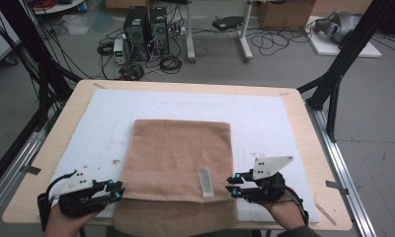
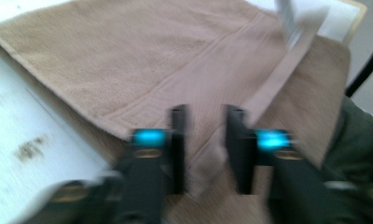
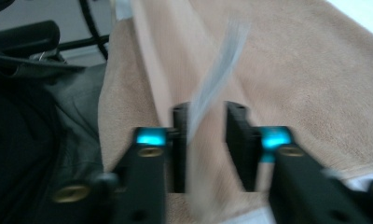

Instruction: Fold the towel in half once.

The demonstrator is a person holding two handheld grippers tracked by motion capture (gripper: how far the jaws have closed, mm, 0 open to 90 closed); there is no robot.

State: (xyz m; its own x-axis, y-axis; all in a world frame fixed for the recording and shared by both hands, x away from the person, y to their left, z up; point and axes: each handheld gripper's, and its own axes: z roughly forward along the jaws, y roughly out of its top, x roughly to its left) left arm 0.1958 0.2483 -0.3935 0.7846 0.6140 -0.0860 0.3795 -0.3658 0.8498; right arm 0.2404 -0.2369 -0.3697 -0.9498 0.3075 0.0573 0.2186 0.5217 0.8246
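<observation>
A tan towel (image 1: 178, 153) lies folded on the white mat (image 1: 269, 123), and its near layer hangs over the table's front edge. A white label (image 1: 205, 181) sits on the fold near the front. My left gripper (image 1: 117, 190) is at the towel's front left corner, jaws parted. In the left gripper view the towel (image 2: 128, 56) shows in the gap of the left gripper (image 2: 205, 121), with no pad pressing on it. My right gripper (image 1: 231, 183) is open just off the towel's right edge. In the right gripper view the blurred label (image 3: 217, 70) crosses ahead of the right gripper (image 3: 207, 119).
The mat covers most of the wooden table (image 1: 311, 148). Black frame struts (image 1: 343, 59) rise at the right and left sides. Computer towers (image 1: 146, 32) and cables sit on the floor beyond the far edge. A dark green sleeve (image 2: 357, 140) is close behind the towel's near edge.
</observation>
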